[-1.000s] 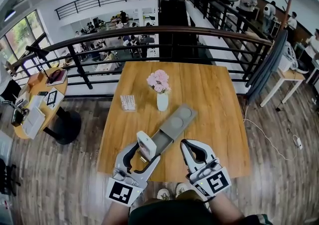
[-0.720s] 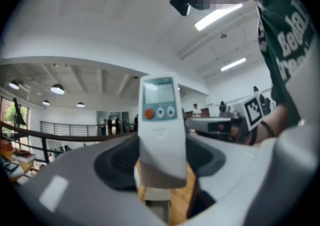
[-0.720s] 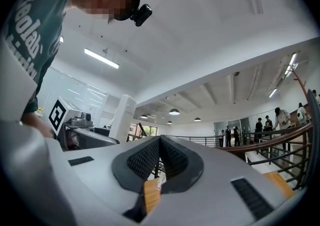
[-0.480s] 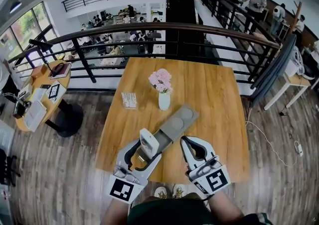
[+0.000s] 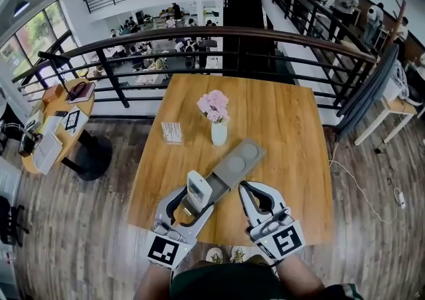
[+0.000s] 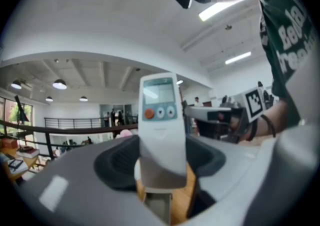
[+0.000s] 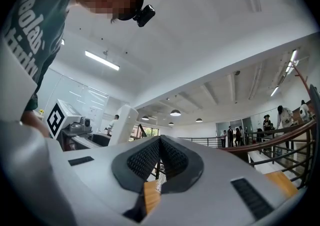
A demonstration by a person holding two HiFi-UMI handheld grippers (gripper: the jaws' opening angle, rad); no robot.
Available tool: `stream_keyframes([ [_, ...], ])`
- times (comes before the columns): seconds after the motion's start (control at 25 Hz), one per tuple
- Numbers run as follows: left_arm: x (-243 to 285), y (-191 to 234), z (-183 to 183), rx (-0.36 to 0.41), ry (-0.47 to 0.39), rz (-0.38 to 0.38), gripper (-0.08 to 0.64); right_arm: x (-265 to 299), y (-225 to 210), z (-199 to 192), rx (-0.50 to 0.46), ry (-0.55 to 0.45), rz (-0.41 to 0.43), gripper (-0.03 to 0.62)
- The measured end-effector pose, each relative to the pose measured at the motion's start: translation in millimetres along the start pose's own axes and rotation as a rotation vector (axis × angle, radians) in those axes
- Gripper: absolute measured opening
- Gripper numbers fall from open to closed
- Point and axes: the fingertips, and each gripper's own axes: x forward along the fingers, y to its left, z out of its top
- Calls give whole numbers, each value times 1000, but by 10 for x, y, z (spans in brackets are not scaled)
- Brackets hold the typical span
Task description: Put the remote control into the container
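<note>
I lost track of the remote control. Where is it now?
Low and left of centre in the head view, the remote control is held in the left gripper, by the near end of the grey container.

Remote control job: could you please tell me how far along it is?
Done: the remote is picked up, clamped upright in the left gripper. In hand: it is held by the near end of the grey container on the table. Left: lowering it in and letting go, since it is not inside yet. The right gripper is shut and empty.
</note>
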Motion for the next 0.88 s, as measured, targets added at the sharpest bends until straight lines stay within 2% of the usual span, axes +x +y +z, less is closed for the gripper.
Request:
stream_keyframes([
  [0.16,75,13,-194,-23,54,-8,279,35,-1,-15,1,-10,0,15],
  [0.44,169,124,-710,-31,222,12,279,61,-12,-57,3,-9,6,15],
  [0.68,291,200,-1290,-41,379,-12,278,101,-41,-74,3,-15,6,15],
  [0.88,311,199,-1631,-45,470,-31,278,130,-41,-79,22,-34,5,15],
])
